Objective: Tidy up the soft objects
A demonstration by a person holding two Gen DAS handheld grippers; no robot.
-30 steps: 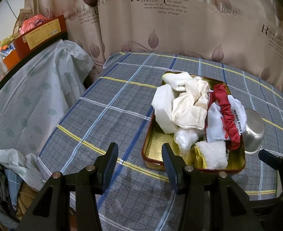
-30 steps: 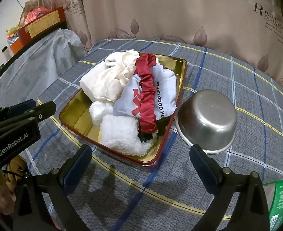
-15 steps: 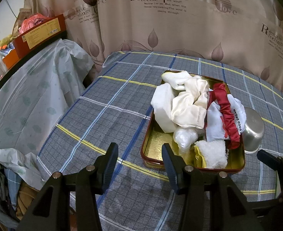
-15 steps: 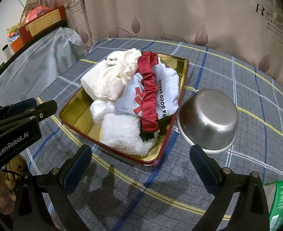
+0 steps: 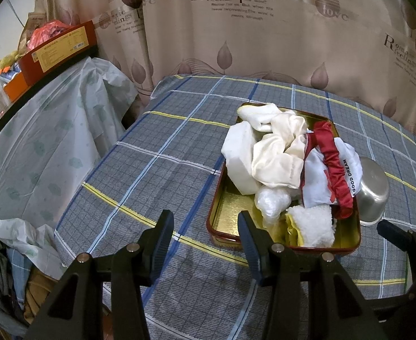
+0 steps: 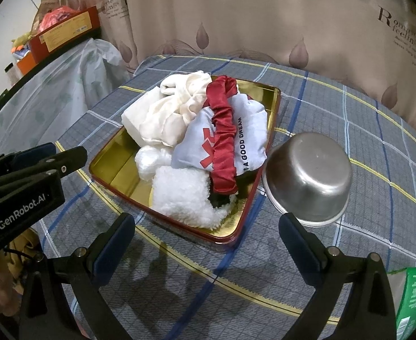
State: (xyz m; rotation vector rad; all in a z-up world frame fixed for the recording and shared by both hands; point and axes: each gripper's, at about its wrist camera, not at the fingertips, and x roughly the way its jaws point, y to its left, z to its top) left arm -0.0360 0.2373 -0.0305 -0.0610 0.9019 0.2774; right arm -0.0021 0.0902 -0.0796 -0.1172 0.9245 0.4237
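Right wrist view: soft pile (cream cloth [image 6: 168,121], red scrunchie [image 6: 222,138], printed white bag [image 6: 250,133], fluffy white towel [image 6: 179,195]) heaped in gold tray [image 6: 108,167], mid-table, steel bowl [image 6: 310,175] just beside tray's right edge. Tray long axis running away from jaws. Right gripper [image 6: 206,235] nearer, dead ahead of towel, spread wide, empty. Left gripper [image 5: 205,235] at tray's near-left corner, moderately parted, empty. Pile already gathered in tray; early or late stage not settled.

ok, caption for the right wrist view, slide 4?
Open right hand-held gripper above a gold tray piled with soft cloths, red scrunchie on top, overturned steel bowl beside it.
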